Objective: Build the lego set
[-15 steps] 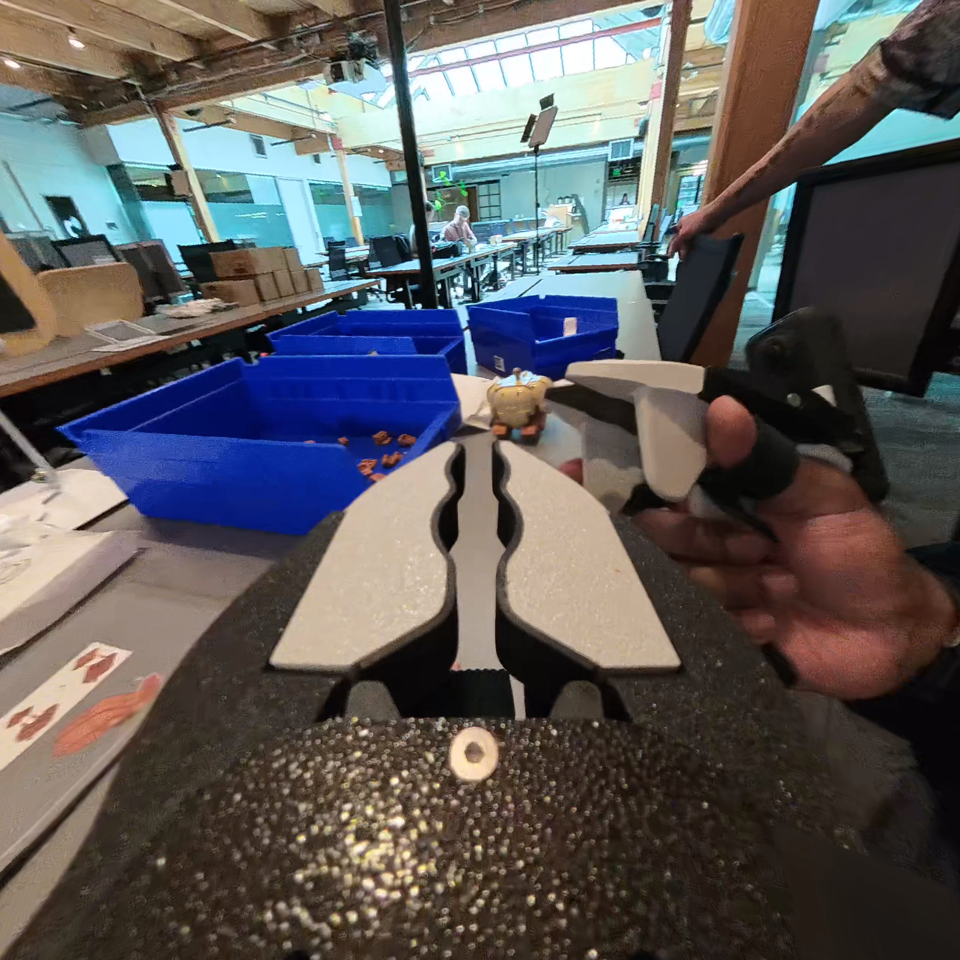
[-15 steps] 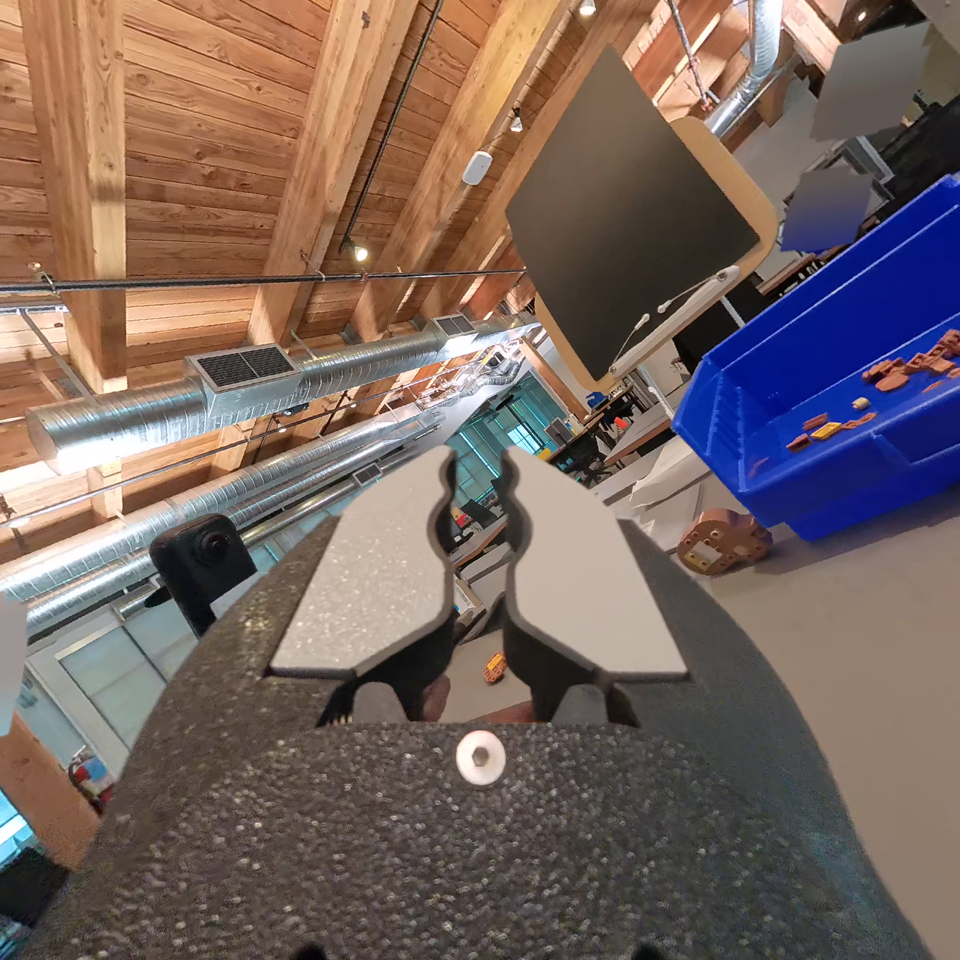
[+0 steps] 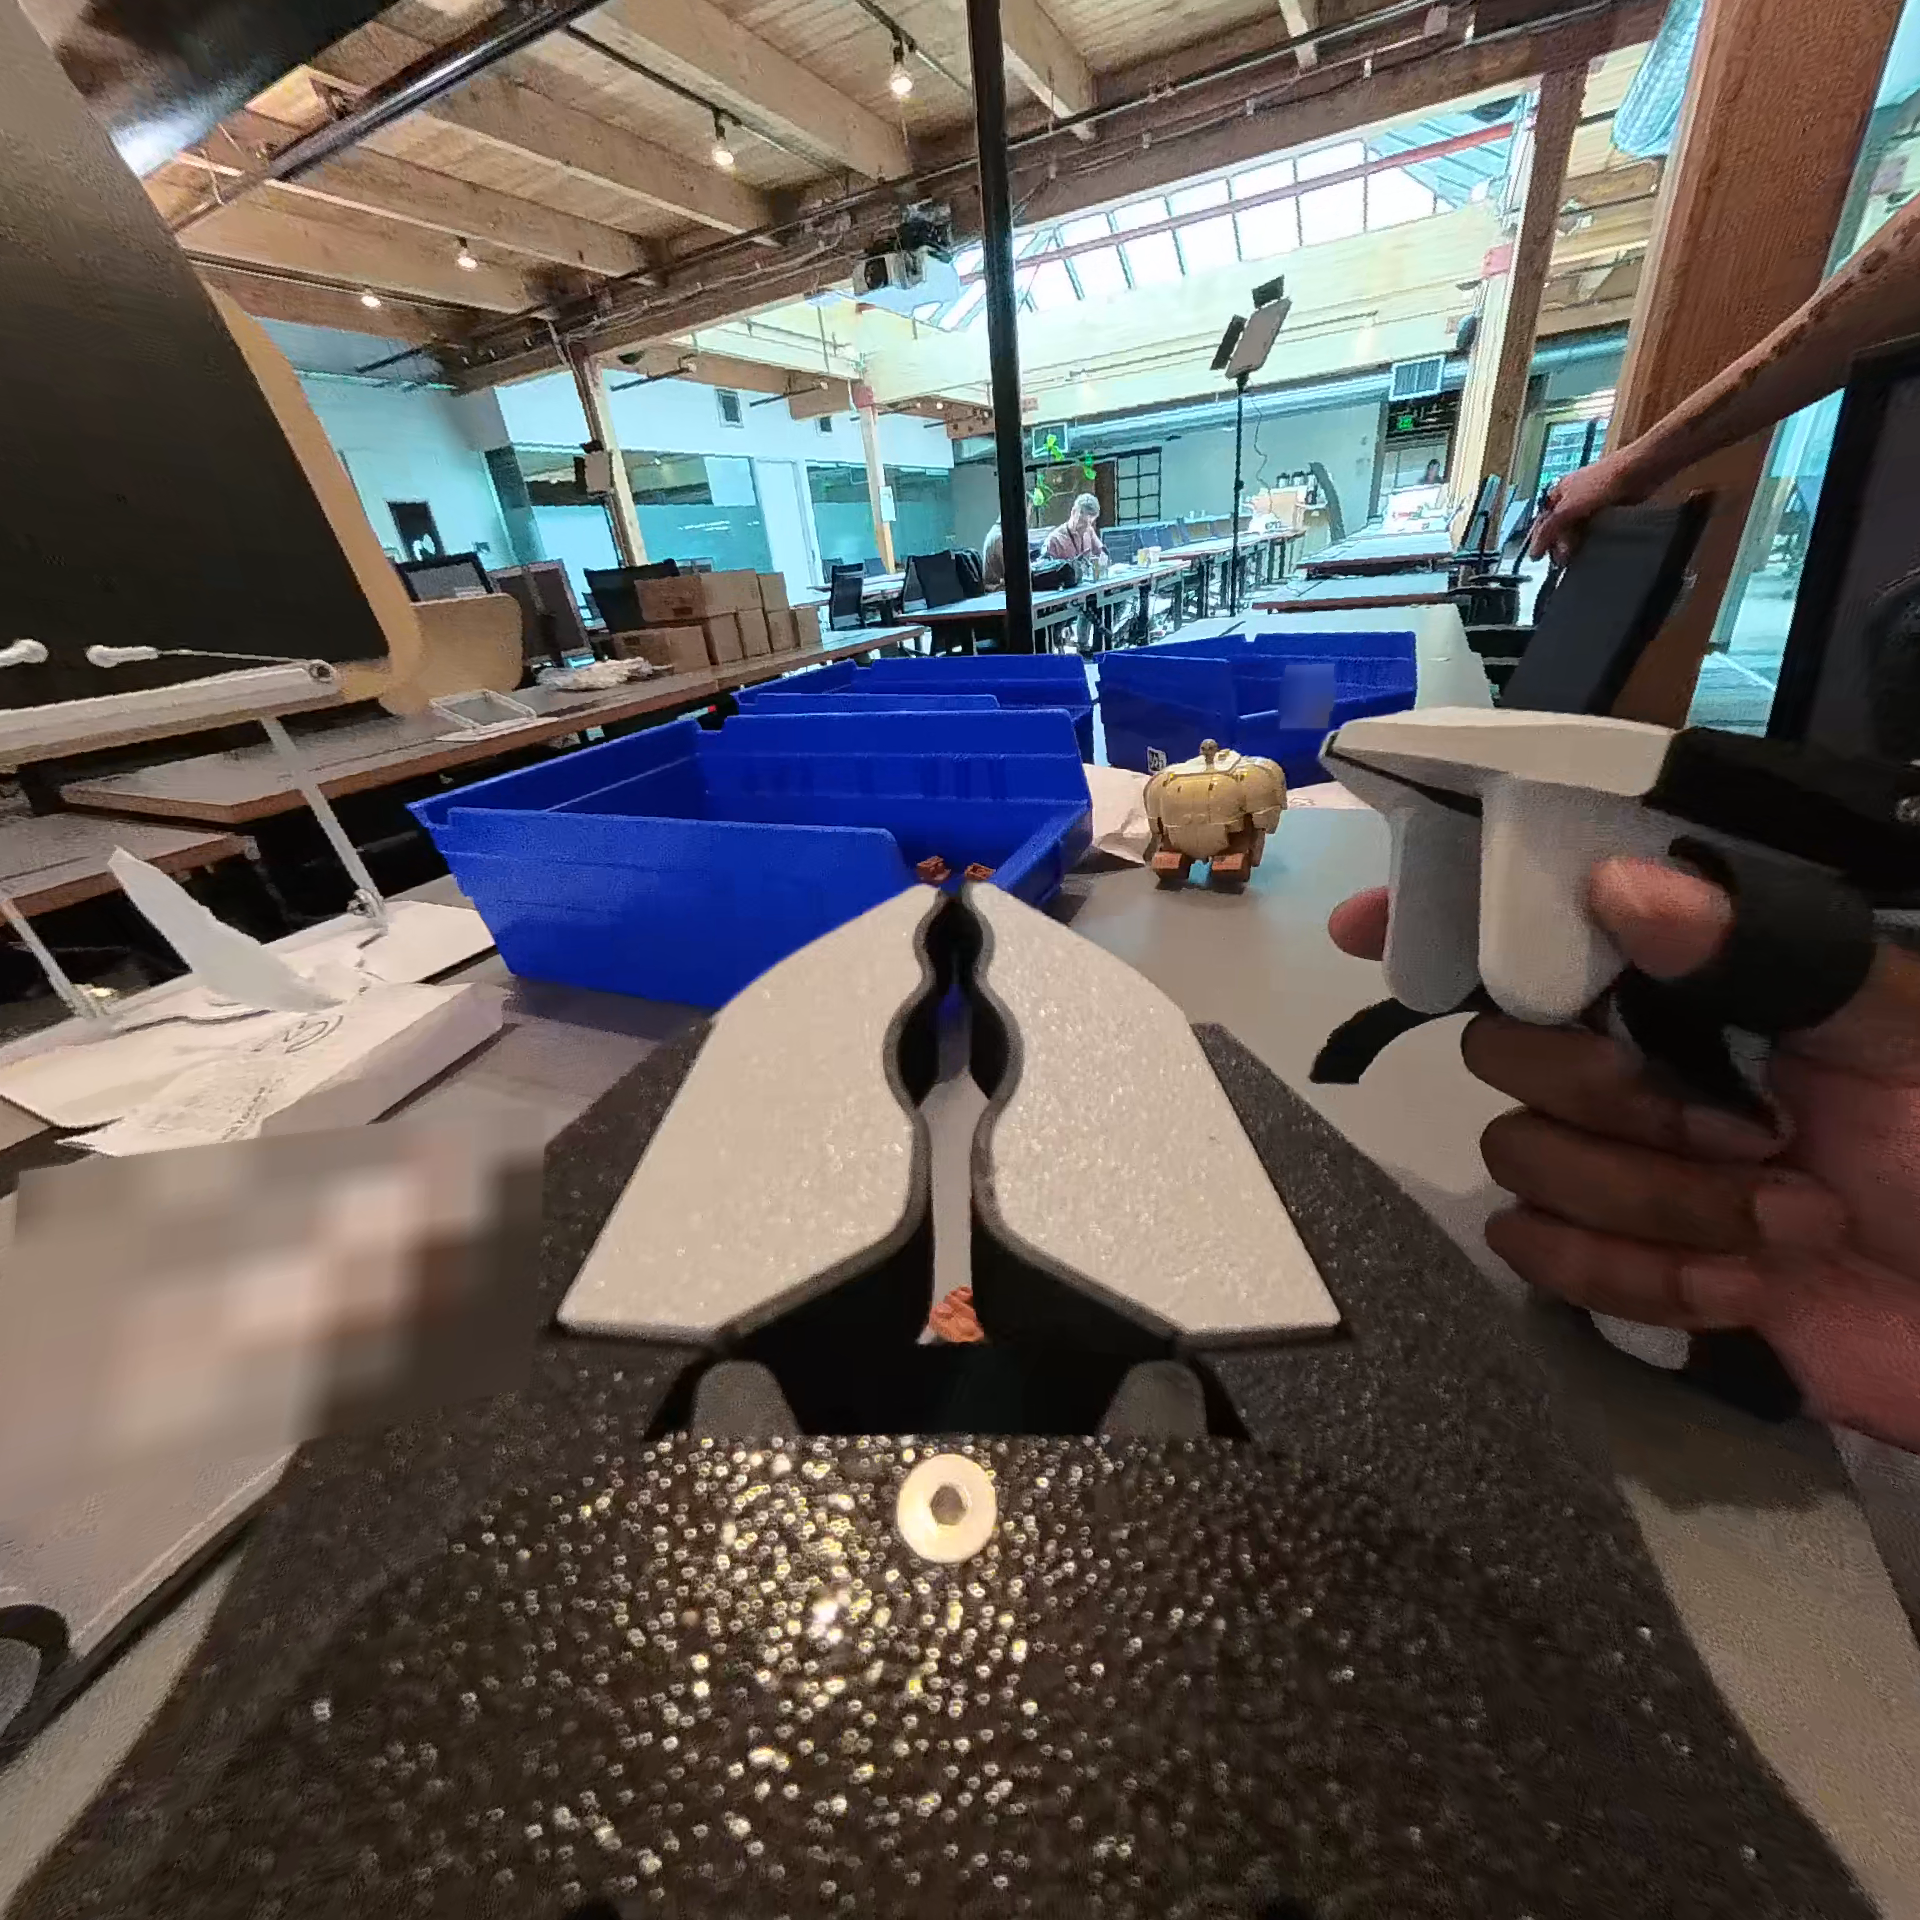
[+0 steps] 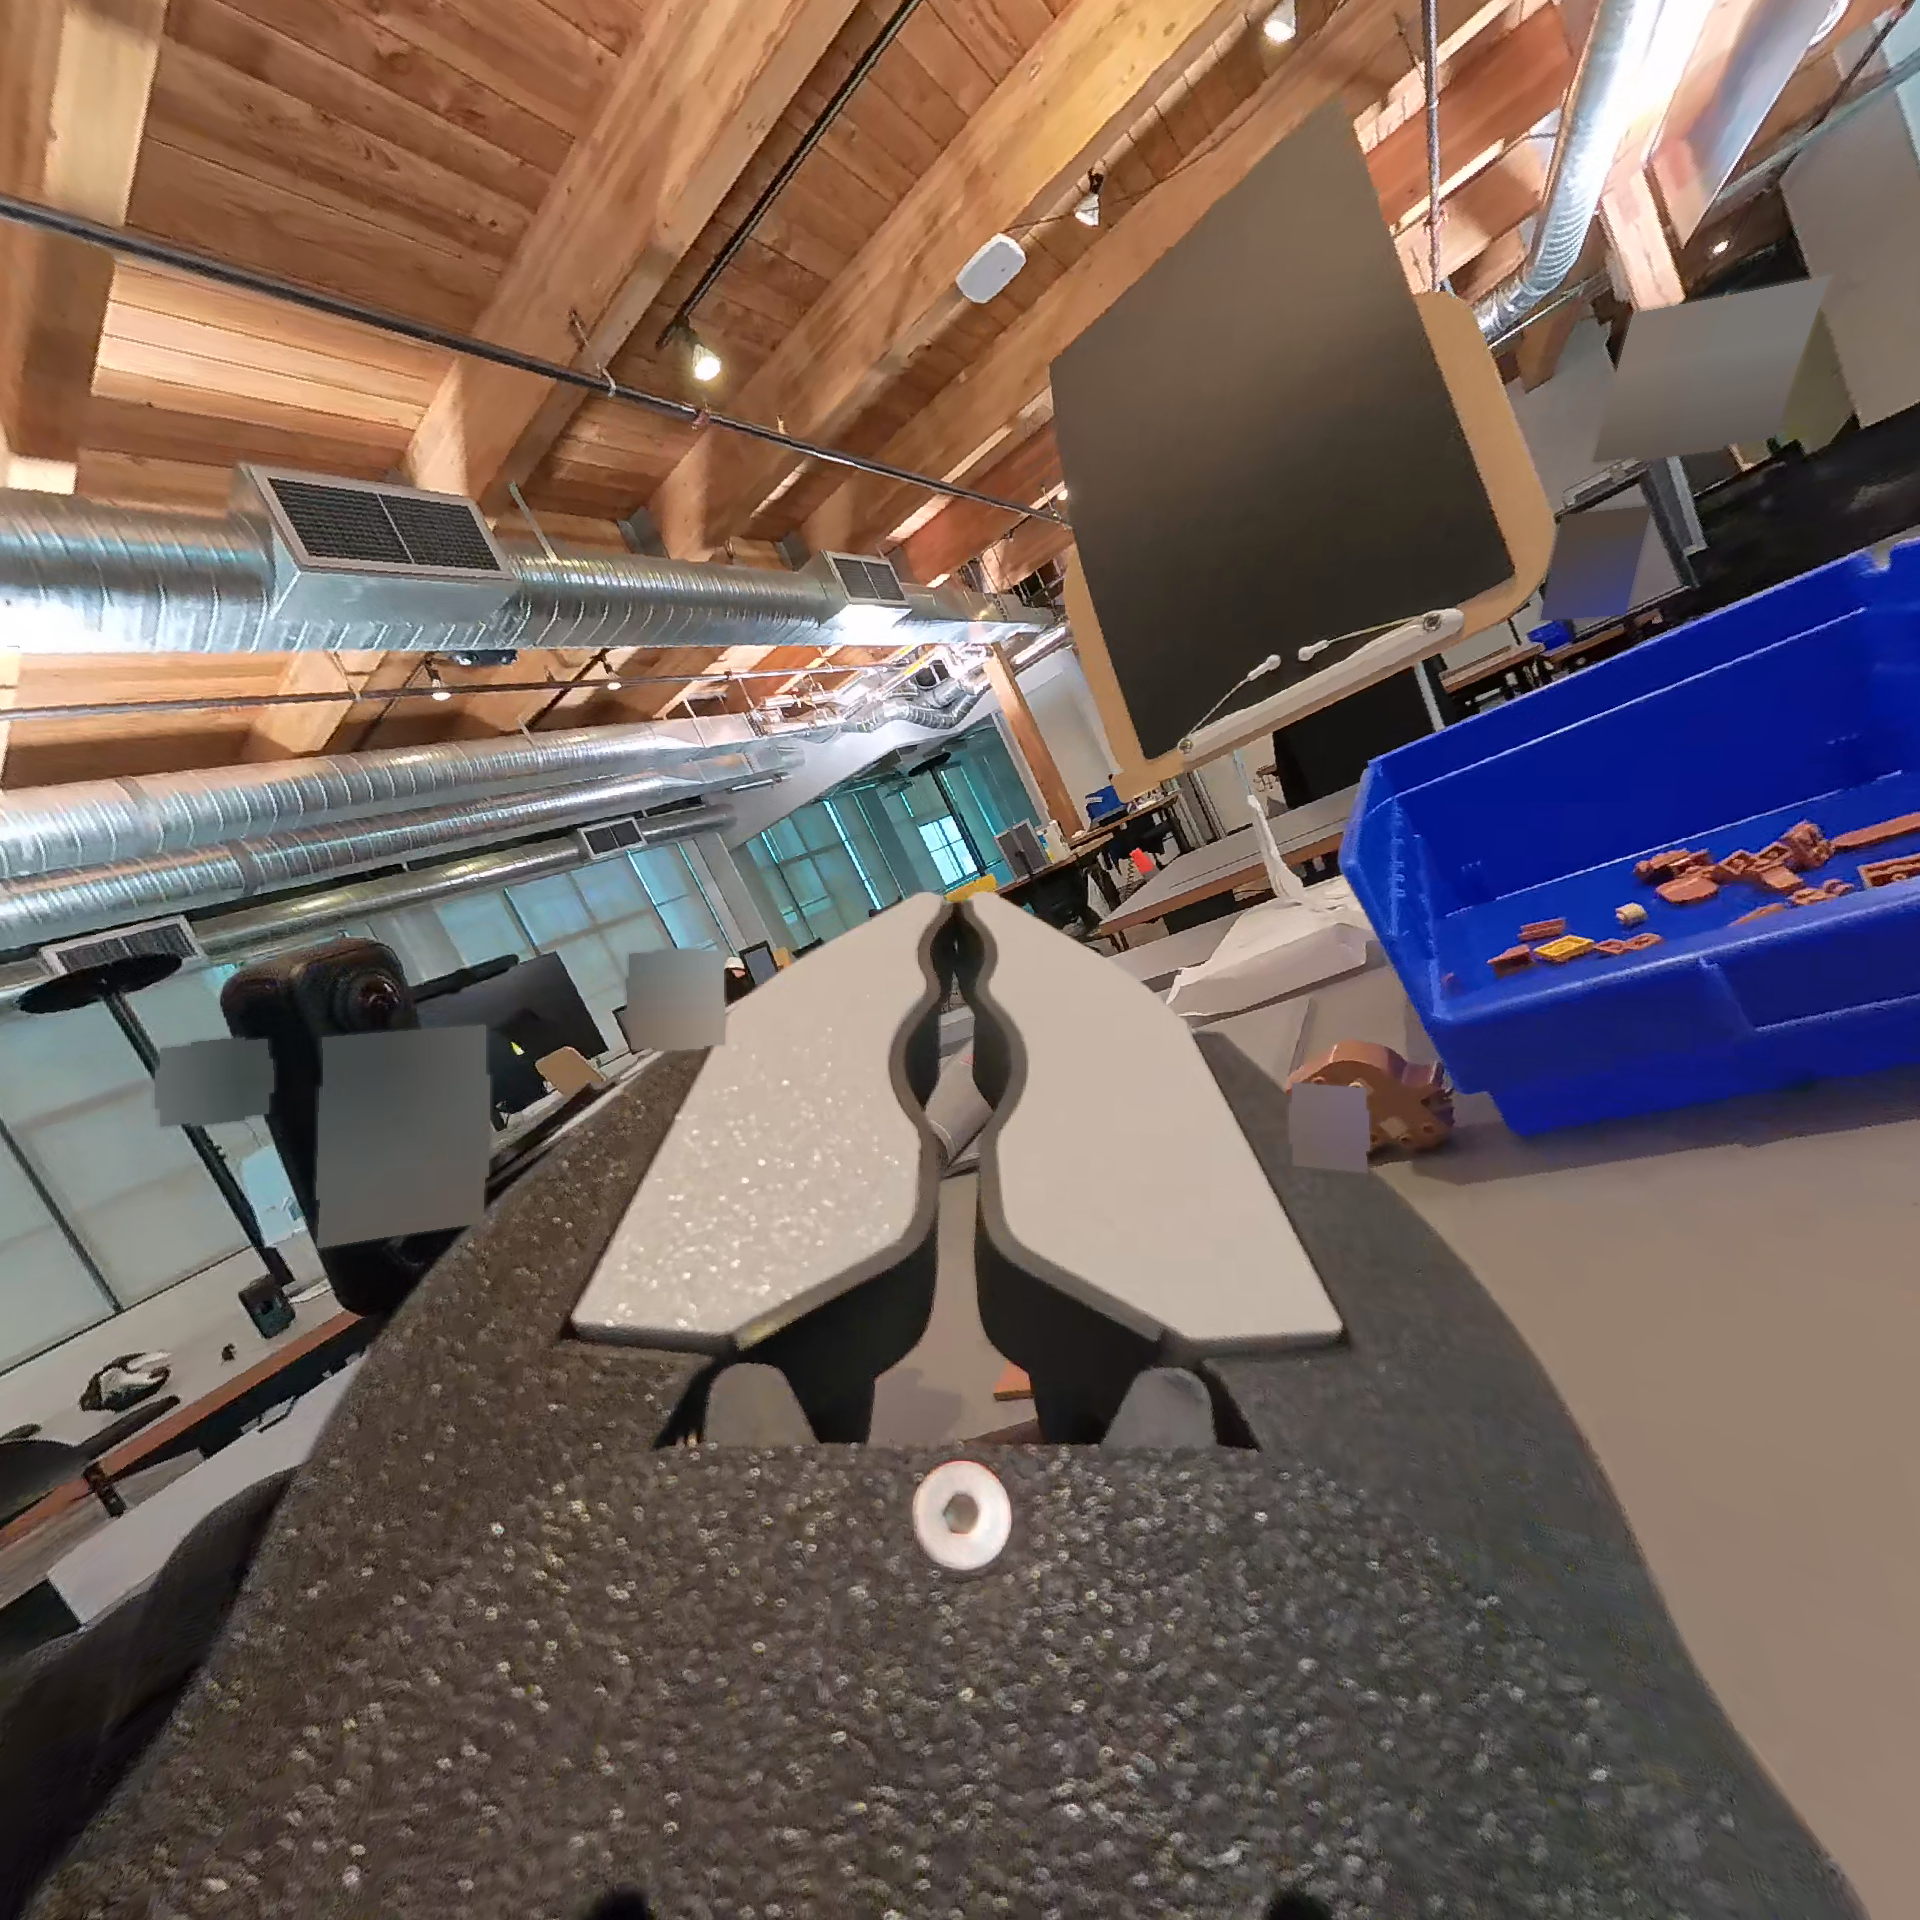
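Note:
My left gripper (image 3: 954,896) is shut, its tips touching, with nothing between them; it points at the near blue bin (image 3: 665,894) that holds small brown pieces (image 3: 951,868). My right gripper (image 4: 954,906) is shut with nothing between its tips and tilts up toward the room. It also shows in the left wrist view (image 3: 1351,764), held in a hand (image 3: 1704,1164) at the right, its fingers closed. A small tan and brown model figure (image 3: 1210,810) stands on the grey table (image 3: 1247,997) between the bin and that gripper. The same bin with brown pieces (image 4: 1621,935) shows at right in the right wrist view.
More blue bins (image 3: 1247,696) stand behind. A dark board on a white stand (image 3: 156,416) and papers (image 3: 239,1039) sit at left. A brown round part (image 4: 1392,1101) lies by the bin. Another person's arm (image 3: 1704,416) reaches over a black panel at far right. The gap from one gripper's tips to the other's is roughly 10 cm.
Both grippers closed fully on nothing. The left gripper drew back and left from the bin. The right gripper tilted, bringing more of the bin into view.

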Tool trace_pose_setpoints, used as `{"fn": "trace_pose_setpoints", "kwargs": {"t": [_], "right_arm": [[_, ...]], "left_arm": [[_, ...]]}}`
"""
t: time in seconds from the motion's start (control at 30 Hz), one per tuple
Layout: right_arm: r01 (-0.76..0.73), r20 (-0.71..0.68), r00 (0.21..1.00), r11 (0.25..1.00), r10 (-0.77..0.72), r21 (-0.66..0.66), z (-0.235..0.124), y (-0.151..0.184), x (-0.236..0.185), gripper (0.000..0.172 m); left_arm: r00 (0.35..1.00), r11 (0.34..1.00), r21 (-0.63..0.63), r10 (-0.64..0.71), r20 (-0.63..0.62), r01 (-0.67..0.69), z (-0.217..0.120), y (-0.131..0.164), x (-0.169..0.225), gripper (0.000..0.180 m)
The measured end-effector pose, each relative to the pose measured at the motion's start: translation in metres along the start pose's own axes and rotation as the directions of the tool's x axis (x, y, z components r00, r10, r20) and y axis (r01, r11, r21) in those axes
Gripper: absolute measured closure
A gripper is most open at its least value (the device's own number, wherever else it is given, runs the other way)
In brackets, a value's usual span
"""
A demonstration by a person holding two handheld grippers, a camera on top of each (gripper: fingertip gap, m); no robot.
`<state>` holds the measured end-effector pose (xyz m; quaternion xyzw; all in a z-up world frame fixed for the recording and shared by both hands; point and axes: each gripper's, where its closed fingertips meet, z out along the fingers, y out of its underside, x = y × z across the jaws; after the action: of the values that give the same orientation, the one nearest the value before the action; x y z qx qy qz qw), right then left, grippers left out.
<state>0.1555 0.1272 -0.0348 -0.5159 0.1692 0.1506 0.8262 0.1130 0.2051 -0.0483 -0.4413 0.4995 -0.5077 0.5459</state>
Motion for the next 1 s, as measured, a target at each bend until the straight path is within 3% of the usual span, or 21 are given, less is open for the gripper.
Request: {"fn": "trace_pose_setpoints", "kwargs": {"t": [0.53,1.0], "right_arm": [[0.043,0.009,0.999,0.999,-0.044,0.028,-0.004,-0.002,-0.006,0.172],[0.061,-0.002,0.998,0.998,-0.061,0.020,-0.004,0.000,-0.007,0.172]], "left_arm": [[0.996,0.996,0.037,-0.088,0.028,0.086,-0.004,0.003,-0.011,0.180],[0.996,0.996,0.020,-0.088,0.016,0.088,-0.001,0.007,-0.006,0.180]]}}
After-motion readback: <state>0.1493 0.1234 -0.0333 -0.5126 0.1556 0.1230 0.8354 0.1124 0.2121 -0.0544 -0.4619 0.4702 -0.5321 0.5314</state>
